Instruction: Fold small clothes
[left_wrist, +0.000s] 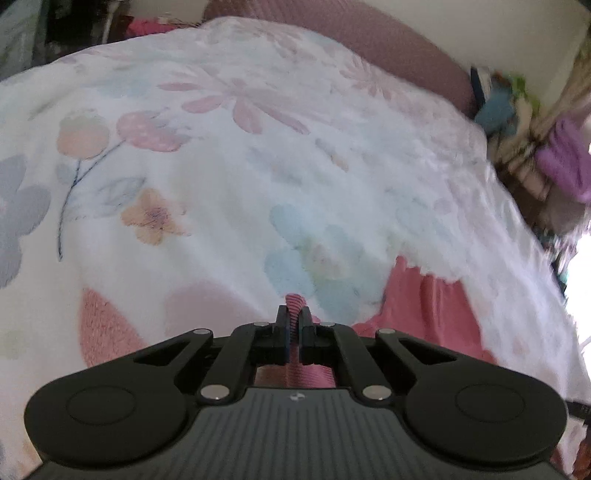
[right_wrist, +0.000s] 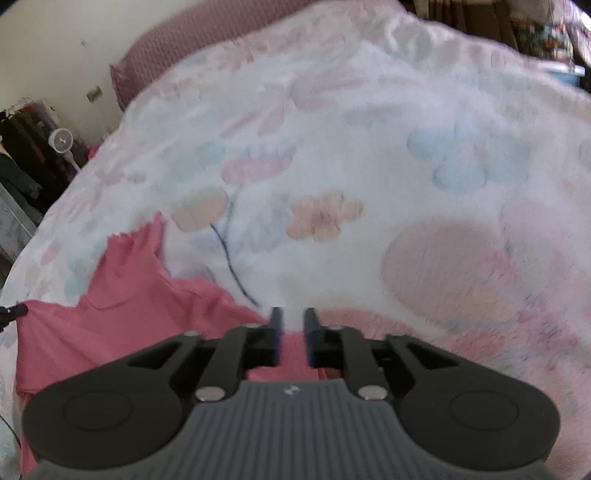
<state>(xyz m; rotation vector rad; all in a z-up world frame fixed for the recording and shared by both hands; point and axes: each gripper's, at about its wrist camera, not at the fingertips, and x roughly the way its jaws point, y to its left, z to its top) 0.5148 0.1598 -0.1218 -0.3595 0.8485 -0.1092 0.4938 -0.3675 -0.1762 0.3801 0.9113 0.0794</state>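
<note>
A small pink garment (left_wrist: 428, 306) lies on a white floral blanket (left_wrist: 258, 166), with a frilled edge at its far end. My left gripper (left_wrist: 294, 314) is shut on a ribbed fold of this garment, which sticks up between the black fingers. In the right wrist view the same pink garment (right_wrist: 122, 306) spreads to the left, one frilled part reaching away across the blanket (right_wrist: 369, 166). My right gripper (right_wrist: 293, 317) stands slightly open over the garment's near edge, and a gap shows between its fingers, with pink cloth below them and nothing pinched.
A dusty-pink headboard (left_wrist: 406, 48) runs behind the bed. Clutter and purple items (left_wrist: 565, 162) sit at the right of the left wrist view. A small white fan (right_wrist: 64, 142) and dark hanging clothes (right_wrist: 22, 147) stand left of the bed.
</note>
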